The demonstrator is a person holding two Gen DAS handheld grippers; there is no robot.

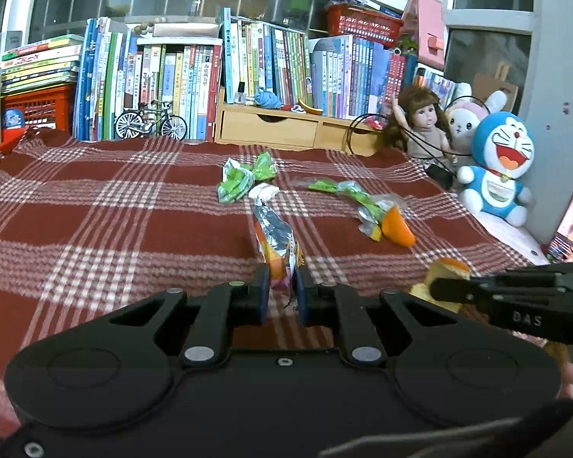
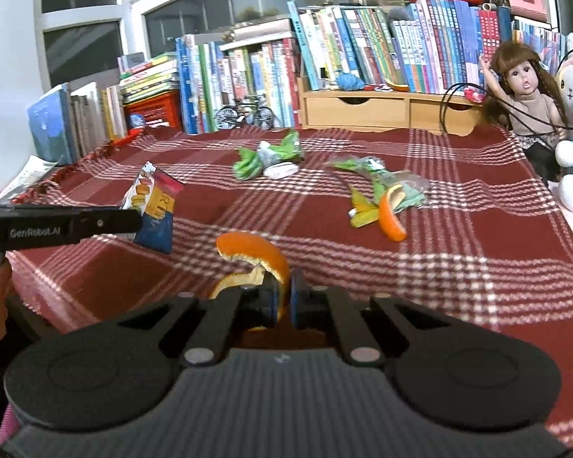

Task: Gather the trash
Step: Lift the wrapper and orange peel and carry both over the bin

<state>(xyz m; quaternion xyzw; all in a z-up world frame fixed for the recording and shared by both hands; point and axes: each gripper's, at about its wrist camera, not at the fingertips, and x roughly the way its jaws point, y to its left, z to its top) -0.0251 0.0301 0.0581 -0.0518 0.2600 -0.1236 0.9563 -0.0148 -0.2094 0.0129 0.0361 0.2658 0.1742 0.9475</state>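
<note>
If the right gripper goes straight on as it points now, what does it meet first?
Probably nothing soon: holding the orange peel, the right gripper faces bare plaid blanket. The white wrapper lies farther ahead, though depth is unclear.

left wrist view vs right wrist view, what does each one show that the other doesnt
Only the left wrist view shows the lit phone at the right edge and the whole blue cat plush.

Only the right wrist view shows the snack packet's printed front and the curled orange peel pinched in the right gripper.

Both show the left gripper shut on the snack packet, the green wrappers, a loose orange peel, the doll, the toy bicycle and the plaid blanket.
</note>
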